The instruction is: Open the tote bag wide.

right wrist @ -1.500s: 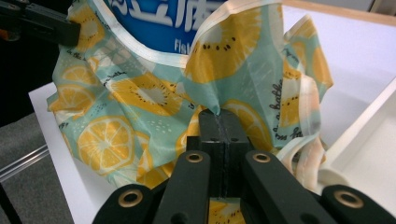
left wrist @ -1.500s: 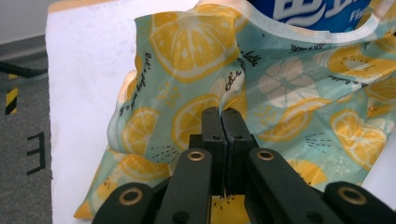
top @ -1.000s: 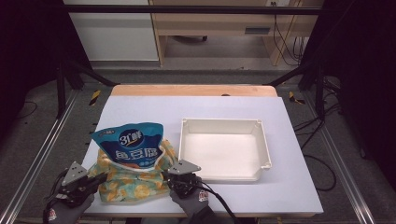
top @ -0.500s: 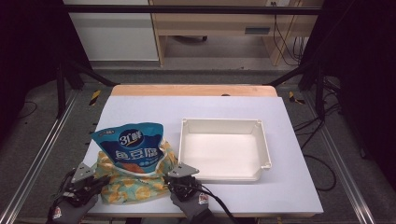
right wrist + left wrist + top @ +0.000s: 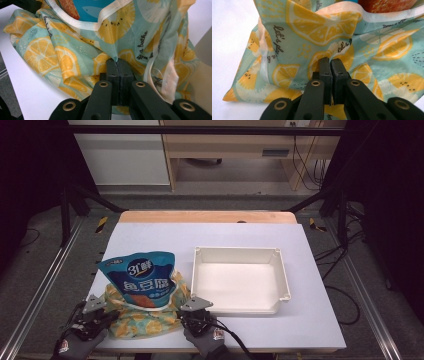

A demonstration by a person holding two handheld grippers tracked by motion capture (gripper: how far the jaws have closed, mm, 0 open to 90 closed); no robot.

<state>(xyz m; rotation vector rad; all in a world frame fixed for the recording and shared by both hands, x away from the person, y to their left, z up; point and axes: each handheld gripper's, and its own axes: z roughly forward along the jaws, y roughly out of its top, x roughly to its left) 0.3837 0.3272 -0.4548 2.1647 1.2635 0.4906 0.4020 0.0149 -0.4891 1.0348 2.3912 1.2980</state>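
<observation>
A fabric bag (image 5: 145, 322) printed with lemon slices lies crumpled at the table's near left edge. A blue snack packet (image 5: 142, 280) stands partly inside it, its top sticking out toward the far side. My left gripper (image 5: 112, 315) is at the bag's left side and my right gripper (image 5: 186, 312) at its right side. In the left gripper view the black jaws (image 5: 330, 62) are pressed together on a fold of the bag (image 5: 312, 37). In the right gripper view the jaws (image 5: 117, 61) pinch a pointed fold of the bag (image 5: 50, 50) below the packet (image 5: 92, 10).
A white rectangular tray (image 5: 280, 270) sits just right of the bag, with nothing in it. The white table (image 5: 310, 330) ends close behind both hands; a wooden strip (image 5: 205, 216) borders its far edge. Dark frame rails run along both sides.
The left gripper has edged slightly right toward the bag. The bag, packet, tray and right gripper look unmoved.
</observation>
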